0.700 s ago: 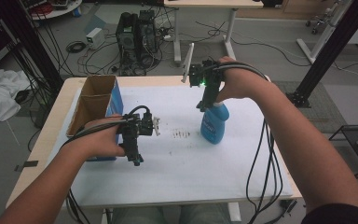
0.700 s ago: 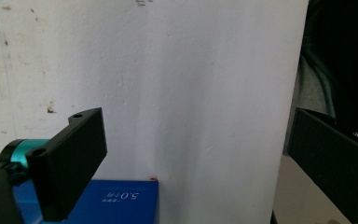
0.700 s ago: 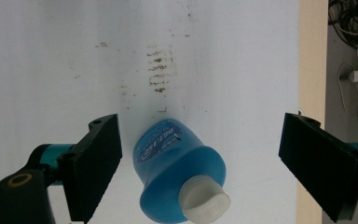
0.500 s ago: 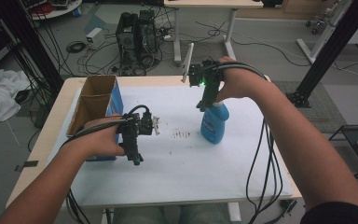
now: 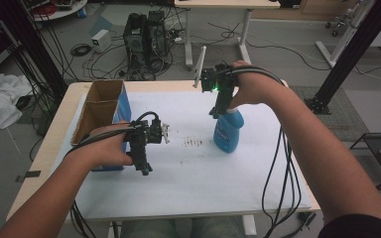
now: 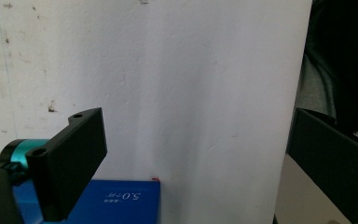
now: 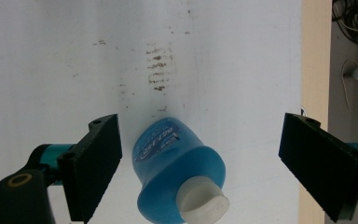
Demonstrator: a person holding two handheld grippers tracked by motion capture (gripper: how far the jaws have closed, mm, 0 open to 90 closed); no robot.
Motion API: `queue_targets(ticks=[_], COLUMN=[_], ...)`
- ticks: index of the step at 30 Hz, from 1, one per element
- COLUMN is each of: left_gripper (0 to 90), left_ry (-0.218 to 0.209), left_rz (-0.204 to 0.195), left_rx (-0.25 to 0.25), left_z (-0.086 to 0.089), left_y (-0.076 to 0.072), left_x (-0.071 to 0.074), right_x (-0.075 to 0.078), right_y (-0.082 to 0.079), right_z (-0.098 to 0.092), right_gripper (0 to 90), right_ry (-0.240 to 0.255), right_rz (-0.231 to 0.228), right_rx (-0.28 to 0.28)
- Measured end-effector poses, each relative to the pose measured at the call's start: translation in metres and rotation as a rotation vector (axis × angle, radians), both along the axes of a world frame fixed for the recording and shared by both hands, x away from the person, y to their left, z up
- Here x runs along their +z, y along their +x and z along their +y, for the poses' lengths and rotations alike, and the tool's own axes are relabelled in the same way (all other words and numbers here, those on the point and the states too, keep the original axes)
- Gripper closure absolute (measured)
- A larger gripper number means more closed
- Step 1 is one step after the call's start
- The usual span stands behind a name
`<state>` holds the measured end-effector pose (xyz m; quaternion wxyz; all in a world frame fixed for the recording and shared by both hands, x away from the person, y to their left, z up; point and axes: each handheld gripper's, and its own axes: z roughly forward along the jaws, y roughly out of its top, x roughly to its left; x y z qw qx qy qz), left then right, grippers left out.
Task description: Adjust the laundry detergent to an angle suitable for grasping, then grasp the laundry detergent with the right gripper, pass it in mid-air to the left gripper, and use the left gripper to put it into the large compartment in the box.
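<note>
Two grippers: both working over the bench [image 5: 258,198].
Right gripper [image 7: 200,163]: hovering above the blue bottle [image 7: 177,168], jaws apart, seemingly not touching.
Left gripper [image 6: 196,163]: jaws apart, empty, beside the blue box [image 5: 121,106].
Bottle: standing upright mid-bench.

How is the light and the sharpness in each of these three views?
High view: dim, even room light, slightly soft; a green lamp glows on the right gripper. Left gripper view: the white table cover is bright, and the near fingers are a little soft. Right gripper view: the blue bottle is fairly sharp, and the cover looks washed out at the left.
</note>
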<state>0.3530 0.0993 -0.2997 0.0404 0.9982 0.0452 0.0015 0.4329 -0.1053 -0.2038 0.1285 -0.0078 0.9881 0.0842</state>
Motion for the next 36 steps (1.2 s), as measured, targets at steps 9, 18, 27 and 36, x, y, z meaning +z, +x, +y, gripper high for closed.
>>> queue_targets(ticks=[9,18,27,36], left_gripper=[4.5,4.6,4.6,4.5], left_ry=[-0.003,-0.009,-0.017,-0.042], left_rz=[0.001,-0.006,-0.001,0.005], left_rx=[0.002,0.008,-0.020,-0.035], left_z=[-0.001,-0.002,0.000,0.000], left_y=[-0.003,-0.004,-0.002,-0.001], left_x=[0.001,0.002,0.000,0.000], right_x=[0.001,0.000,-0.002,-0.003], right_y=[-0.003,-0.007,-0.003,0.003], right_z=[-0.002,-0.005,-0.014,-0.024], right_gripper=[12.2,12.2,12.2,12.1], right_ry=[0.007,0.017,0.199,0.452], right_rz=[-0.007,-0.011,0.030,0.033], right_rx=[0.000,-0.003,-0.049,-0.114])
